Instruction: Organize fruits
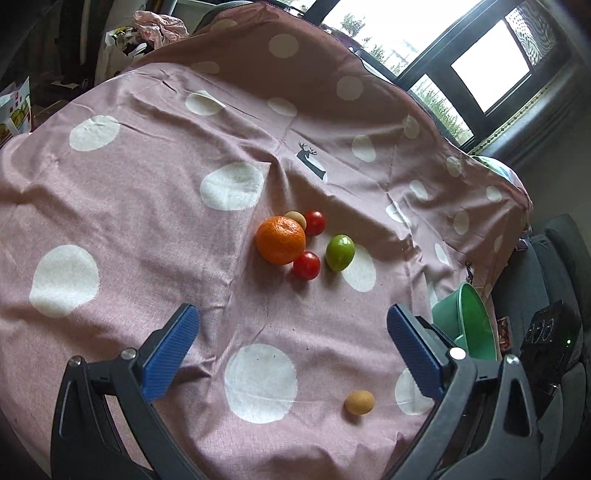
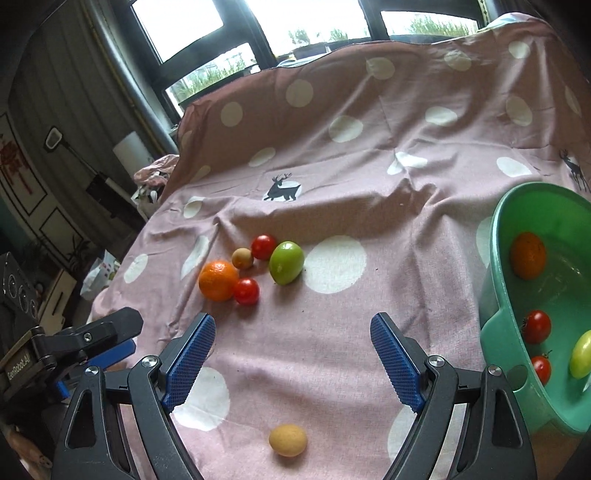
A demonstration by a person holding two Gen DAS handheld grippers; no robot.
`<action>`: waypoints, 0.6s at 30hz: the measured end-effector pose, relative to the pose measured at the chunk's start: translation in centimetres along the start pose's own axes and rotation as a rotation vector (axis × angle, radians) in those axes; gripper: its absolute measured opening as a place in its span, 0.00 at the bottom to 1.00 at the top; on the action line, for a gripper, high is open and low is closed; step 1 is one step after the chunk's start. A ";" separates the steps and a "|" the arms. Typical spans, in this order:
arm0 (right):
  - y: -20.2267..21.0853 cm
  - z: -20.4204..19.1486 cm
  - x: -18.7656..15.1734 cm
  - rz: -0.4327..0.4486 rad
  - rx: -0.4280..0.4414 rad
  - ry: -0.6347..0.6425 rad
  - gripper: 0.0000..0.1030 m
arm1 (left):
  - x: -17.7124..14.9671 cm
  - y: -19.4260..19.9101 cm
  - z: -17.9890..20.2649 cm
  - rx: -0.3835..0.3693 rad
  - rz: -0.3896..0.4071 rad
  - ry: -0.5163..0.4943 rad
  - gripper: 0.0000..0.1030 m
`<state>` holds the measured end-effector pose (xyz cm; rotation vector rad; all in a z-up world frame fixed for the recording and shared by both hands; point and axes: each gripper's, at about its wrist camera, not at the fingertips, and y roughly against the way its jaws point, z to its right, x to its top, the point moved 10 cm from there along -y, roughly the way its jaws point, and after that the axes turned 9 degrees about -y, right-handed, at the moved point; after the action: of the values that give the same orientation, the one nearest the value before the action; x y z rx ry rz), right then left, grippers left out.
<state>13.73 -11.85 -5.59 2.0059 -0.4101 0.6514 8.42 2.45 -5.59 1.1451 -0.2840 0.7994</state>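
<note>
- Tan fruit (image 2: 288, 440) low between right gripper (image 2: 293, 358) jaws, spread wide, empty. Left gripper (image 1: 293, 352) likewise agape.
- Drop straight, pinch gently, carry to green bowl (image 2: 496, 266) right of jaws. Orange (image 2: 218, 280) cluster ahead-left.

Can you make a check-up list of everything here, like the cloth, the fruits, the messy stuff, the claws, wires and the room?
Surface: pink cloth with white dots and deer prints, wrinkled.
Job's things: green basin at the right, holding an orange, two red tomatoes and a yellow-green fruit. On the cloth a cluster: orange, two red tomatoes, green fruit, small tan fruit. A second tan fruit lies alone near the right claw.
Clutter: bags and crumpled cloth beyond the far edge.
Grippers: left claw open, empty; right claw open, empty.
Cables: nothing seen.
Surroundings: windows behind, greenery outside.
</note>
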 end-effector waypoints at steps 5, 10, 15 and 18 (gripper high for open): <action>-0.9 -1.7 -0.5 -0.064 0.070 -0.026 0.84 | 0.8 0.7 -1.2 0.010 0.026 0.008 0.98; -2.6 -3.4 -0.3 -0.111 0.070 -0.054 0.80 | 1.4 1.2 -2.2 0.012 0.045 0.019 0.98; -5.0 -4.8 -0.7 -0.183 0.051 -0.061 0.71 | 1.7 1.5 -3.5 0.047 0.040 0.024 0.89; -6.5 -5.8 -0.9 -0.230 0.058 -0.071 0.65 | 1.8 1.7 -4.8 0.053 0.033 0.060 0.80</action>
<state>14.85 -3.60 -8.26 2.0973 -0.1994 0.4539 7.60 7.74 -5.34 1.1667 -0.2335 0.8735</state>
